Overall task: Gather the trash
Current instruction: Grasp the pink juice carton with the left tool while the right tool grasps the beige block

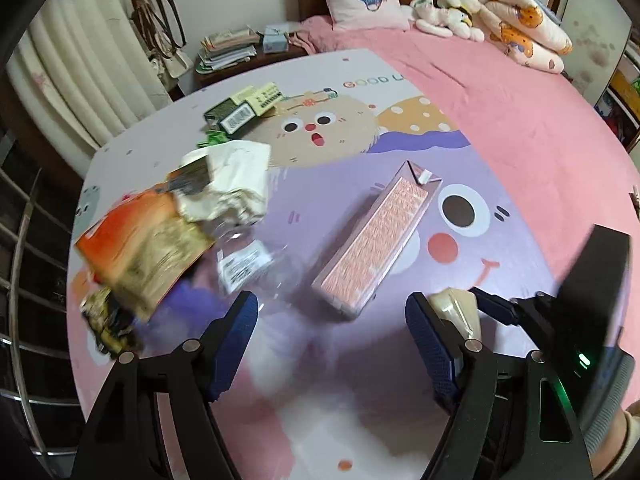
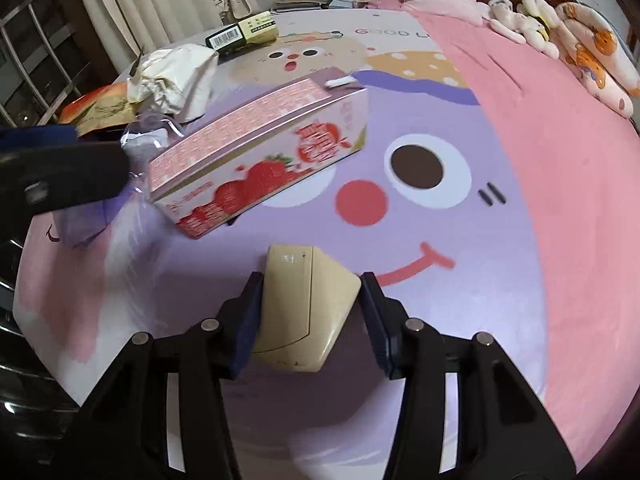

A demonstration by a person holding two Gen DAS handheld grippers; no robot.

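Your right hand-held gripper point(image 2: 311, 304) straddles the cream packet point(image 2: 306, 312), left pad touching, not yet clamped; it's light and crushable, so squeeze its middle gently. Left hand-held gripper point(image 1: 332, 344) gapes wide, empty.

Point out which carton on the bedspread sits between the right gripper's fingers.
The small cream carton, between the right gripper fingers. The long pink strawberry carton lies farther off, and the dark green box sits at the far edge.
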